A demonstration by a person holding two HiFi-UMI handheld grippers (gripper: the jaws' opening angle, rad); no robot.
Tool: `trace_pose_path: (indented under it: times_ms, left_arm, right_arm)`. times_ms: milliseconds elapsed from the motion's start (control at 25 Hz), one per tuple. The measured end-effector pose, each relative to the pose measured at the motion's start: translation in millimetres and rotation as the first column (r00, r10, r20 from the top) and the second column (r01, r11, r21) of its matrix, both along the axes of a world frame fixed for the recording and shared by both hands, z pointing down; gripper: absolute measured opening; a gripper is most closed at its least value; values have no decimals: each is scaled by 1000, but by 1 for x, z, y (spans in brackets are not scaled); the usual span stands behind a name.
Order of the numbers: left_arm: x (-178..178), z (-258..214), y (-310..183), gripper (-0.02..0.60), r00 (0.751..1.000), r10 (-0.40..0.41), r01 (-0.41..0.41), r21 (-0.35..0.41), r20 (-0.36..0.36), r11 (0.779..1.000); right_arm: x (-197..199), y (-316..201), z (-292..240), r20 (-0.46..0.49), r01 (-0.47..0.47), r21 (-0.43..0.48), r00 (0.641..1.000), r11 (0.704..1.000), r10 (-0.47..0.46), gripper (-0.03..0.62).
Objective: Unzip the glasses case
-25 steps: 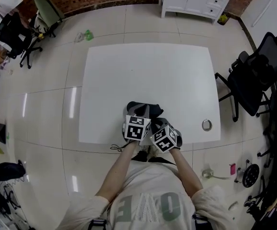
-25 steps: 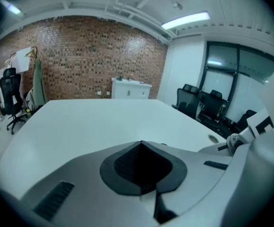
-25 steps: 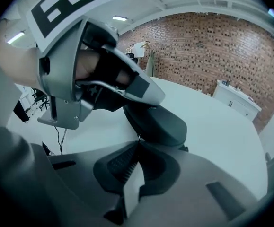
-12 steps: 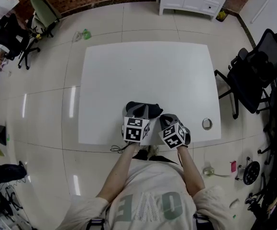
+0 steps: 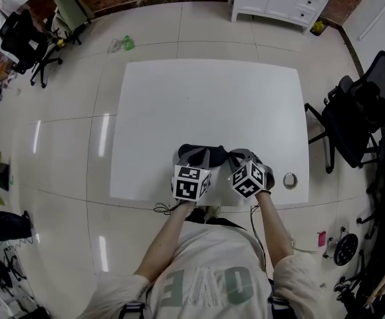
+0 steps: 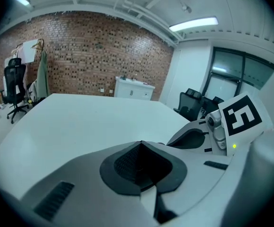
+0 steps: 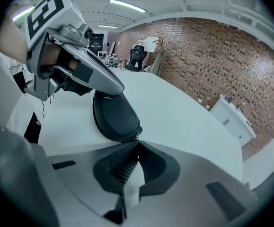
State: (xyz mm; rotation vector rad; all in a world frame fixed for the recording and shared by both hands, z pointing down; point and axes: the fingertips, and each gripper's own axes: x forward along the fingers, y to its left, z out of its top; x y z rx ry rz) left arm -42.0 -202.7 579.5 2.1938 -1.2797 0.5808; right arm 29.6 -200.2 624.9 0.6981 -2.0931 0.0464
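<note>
My right gripper (image 7: 137, 146) has its jaws pressed together, and their tips sit right at the near, rounded end of the black glasses case (image 7: 115, 115). There they pinch the small metal zipper pull (image 7: 137, 139). The case lies on the white table (image 5: 205, 98), close to the edge nearest me, and stretches away from that gripper toward my left one.

My left gripper (image 6: 140, 145) also has its jaws closed. Its own view shows nothing between the pads, only bare tabletop beyond them. Seen from the right gripper view, its tips lie on the far top of the case — touching it from above.

From the head view, the case sits just ahead of both marker cubes, between the two grippers. A small ring-shaped object (image 5: 290, 180) rests on the table to my right, apart from the case.
</note>
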Motion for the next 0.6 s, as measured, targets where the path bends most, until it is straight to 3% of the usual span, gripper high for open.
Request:
trace_pose_path:
  times_ms: [160, 280, 400, 600]
  left_arm:
    - [-13, -15, 15, -8, 991, -77, 78, 8, -113, 997]
    - [-4, -4, 35, -8, 977, -100, 85, -91, -186, 992]
    - [-7, 16, 50, -8, 971, -137, 102, -177, -194, 979]
    - [-40, 26, 50, -8, 957, -229, 193, -197, -178, 961]
  right_arm:
    - [-4, 0, -3, 30, -36, -3, 999, 999, 36, 0]
    - [-1, -4, -3, 43, -57, -2, 997, 998, 57, 0]
    - [-2, 1, -2, 53, -69, -7, 996, 998, 70, 0]
    - [-5, 24, -7, 56, -44, -15, 997, 999, 44, 0]
